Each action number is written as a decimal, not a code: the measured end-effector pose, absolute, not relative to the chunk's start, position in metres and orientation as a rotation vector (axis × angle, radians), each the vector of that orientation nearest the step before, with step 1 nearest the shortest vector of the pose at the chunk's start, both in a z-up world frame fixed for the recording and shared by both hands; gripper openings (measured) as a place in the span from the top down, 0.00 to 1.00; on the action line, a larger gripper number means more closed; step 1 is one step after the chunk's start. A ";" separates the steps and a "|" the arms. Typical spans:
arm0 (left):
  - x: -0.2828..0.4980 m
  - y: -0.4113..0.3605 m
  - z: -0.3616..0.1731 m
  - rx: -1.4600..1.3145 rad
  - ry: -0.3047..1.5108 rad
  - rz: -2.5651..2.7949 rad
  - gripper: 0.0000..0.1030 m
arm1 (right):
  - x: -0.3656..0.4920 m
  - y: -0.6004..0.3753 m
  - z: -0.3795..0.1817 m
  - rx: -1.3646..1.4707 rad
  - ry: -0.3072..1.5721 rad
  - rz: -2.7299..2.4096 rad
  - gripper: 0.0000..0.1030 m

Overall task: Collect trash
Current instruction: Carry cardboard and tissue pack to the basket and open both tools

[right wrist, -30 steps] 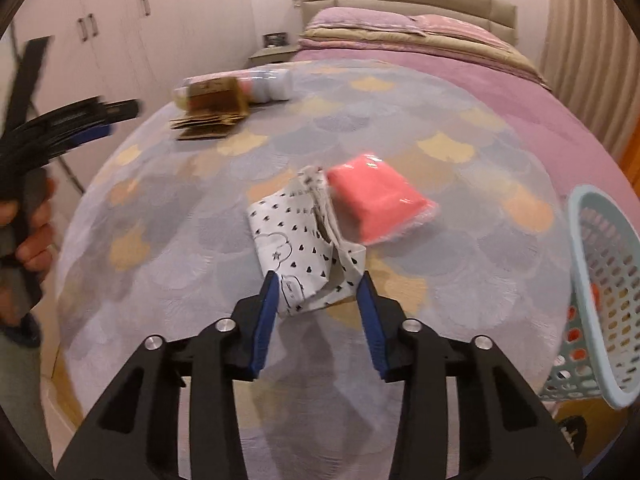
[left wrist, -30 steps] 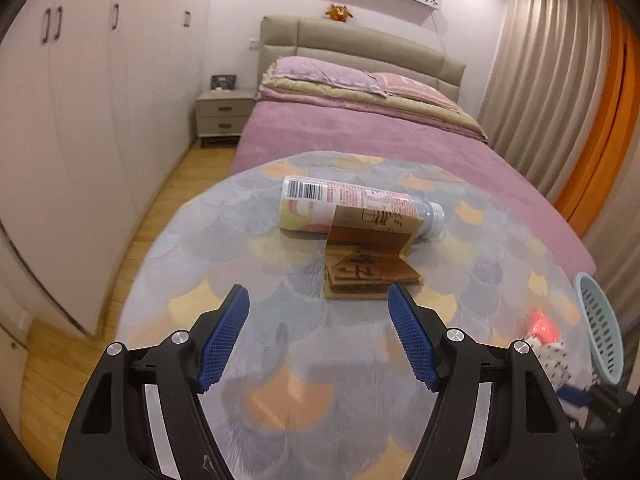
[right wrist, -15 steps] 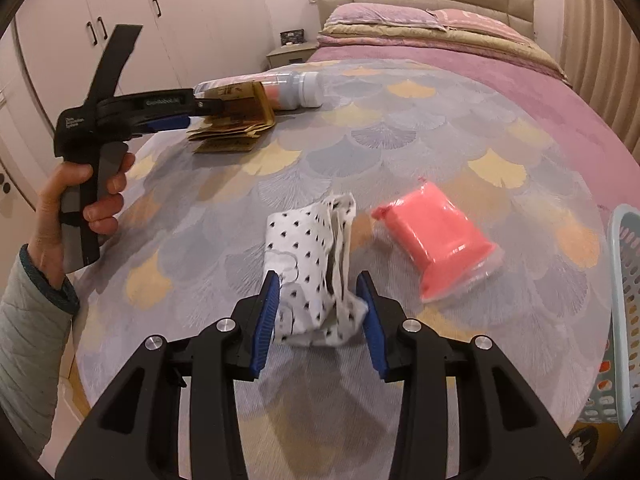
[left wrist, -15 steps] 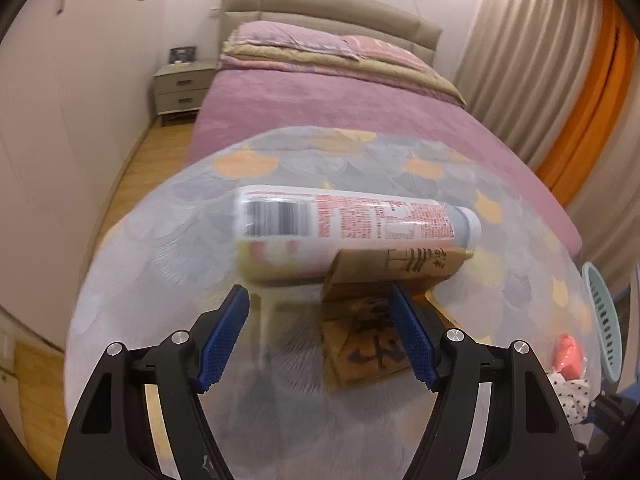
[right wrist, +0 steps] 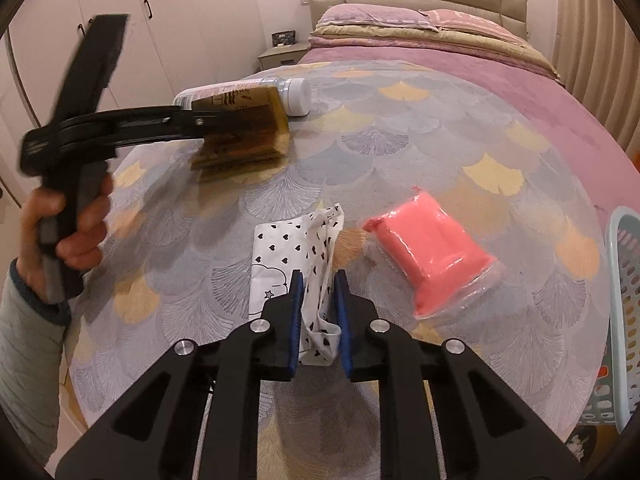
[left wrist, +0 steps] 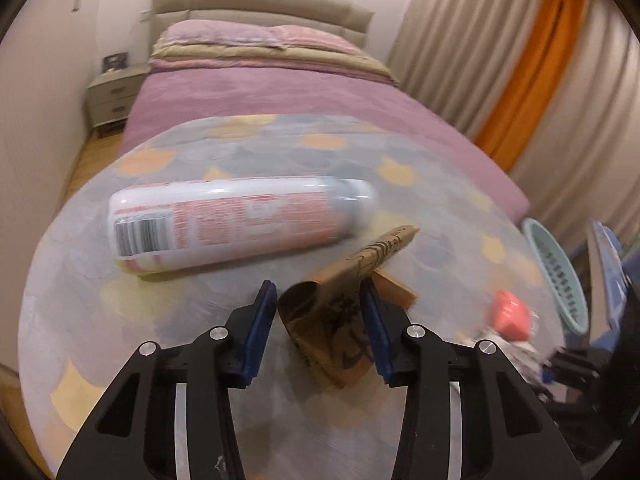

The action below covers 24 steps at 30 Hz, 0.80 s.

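Note:
On the round patterned table (right wrist: 400,140), my left gripper (left wrist: 318,312) has its jaws closing on a folded brown cardboard piece (left wrist: 332,328), which bends up between the blue pads. Just behind it lies a pink-and-white plastic bottle (left wrist: 240,220) on its side. The right wrist view shows the same left gripper (right wrist: 224,120) at the cardboard (right wrist: 244,140), beside the bottle (right wrist: 296,94). My right gripper (right wrist: 316,300) is closing, and its pads pinch a crumpled white wrapper with black hearts (right wrist: 280,248). A pink packet in clear film (right wrist: 432,260) lies to its right.
A pale green slotted basket (right wrist: 624,300) stands off the table's right edge. Behind the table is a bed with a purple cover (right wrist: 440,52), with white wardrobes (right wrist: 180,20) on the left. A person's hand (right wrist: 80,224) holds the left gripper's handle.
The left gripper moved in and narrowed around the cardboard, which now bends up between its pads. The right gripper narrowed from loosely around the white wrapper to pinching it.

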State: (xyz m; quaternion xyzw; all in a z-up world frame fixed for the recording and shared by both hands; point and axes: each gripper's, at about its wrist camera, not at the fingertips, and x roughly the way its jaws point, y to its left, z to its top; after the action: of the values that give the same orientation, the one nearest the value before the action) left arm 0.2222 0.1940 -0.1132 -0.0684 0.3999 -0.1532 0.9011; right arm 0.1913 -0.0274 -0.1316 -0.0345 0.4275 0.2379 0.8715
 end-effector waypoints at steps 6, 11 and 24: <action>0.227 0.179 -0.116 -0.078 0.853 -0.310 0.51 | 0.190 -0.027 -0.132 -0.072 0.894 0.497 0.87; 0.237 0.167 -0.127 -0.040 0.884 -0.284 0.53 | 0.189 -0.029 -0.132 -0.067 0.892 0.498 0.89; 0.203 0.152 -0.086 -0.101 0.780 -0.292 0.98 | 0.174 -0.047 -0.109 -0.017 0.828 0.501 0.95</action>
State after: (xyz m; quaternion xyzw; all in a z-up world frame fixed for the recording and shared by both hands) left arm 0.2029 0.1524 -0.0855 -0.0489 0.3786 -0.1417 0.9133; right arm 0.1744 -0.0469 -0.1092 -0.0082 0.3982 0.2408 0.8851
